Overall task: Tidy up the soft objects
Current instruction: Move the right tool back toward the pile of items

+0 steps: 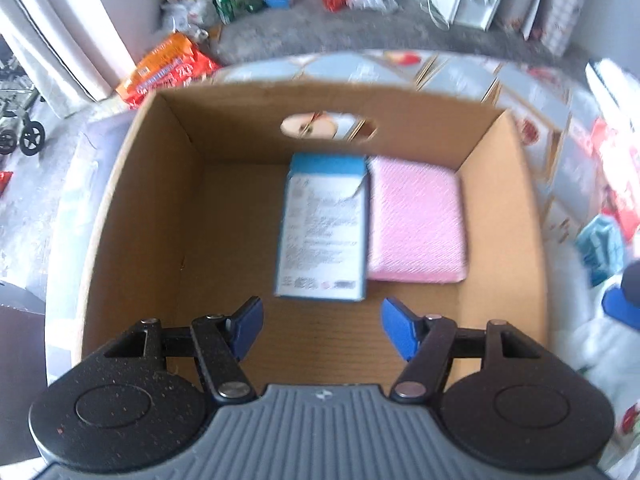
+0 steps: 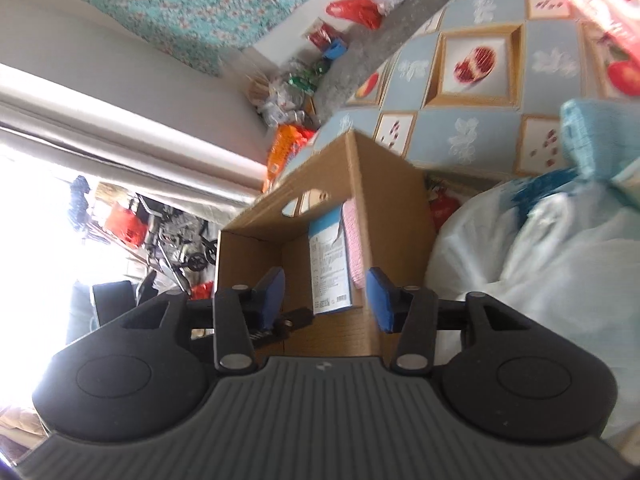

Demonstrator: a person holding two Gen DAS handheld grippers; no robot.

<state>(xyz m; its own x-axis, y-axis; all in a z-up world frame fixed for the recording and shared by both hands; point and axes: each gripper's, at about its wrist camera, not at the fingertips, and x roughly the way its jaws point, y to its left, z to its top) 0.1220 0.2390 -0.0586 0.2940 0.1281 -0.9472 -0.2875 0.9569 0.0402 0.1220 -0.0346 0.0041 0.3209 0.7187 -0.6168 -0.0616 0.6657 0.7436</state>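
Inside the cardboard box (image 1: 132, 216), a blue pack (image 1: 324, 232) touches a pink pack (image 1: 416, 224). Left claw (image 1: 322, 330) and right claw (image 2: 326, 300) are spread wide, both holding nothing.

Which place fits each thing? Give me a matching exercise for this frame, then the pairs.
Things:
1. blue and white packet
2. pink pack
3. orange package
4. light blue cloth

Places:
A. on the floor beyond the cardboard box
B. in the box, against its right wall
C. outside the box, to its right
D. in the box, to the left of the pink one

Pairs: 1-D, 2-B, 3-A, 4-C
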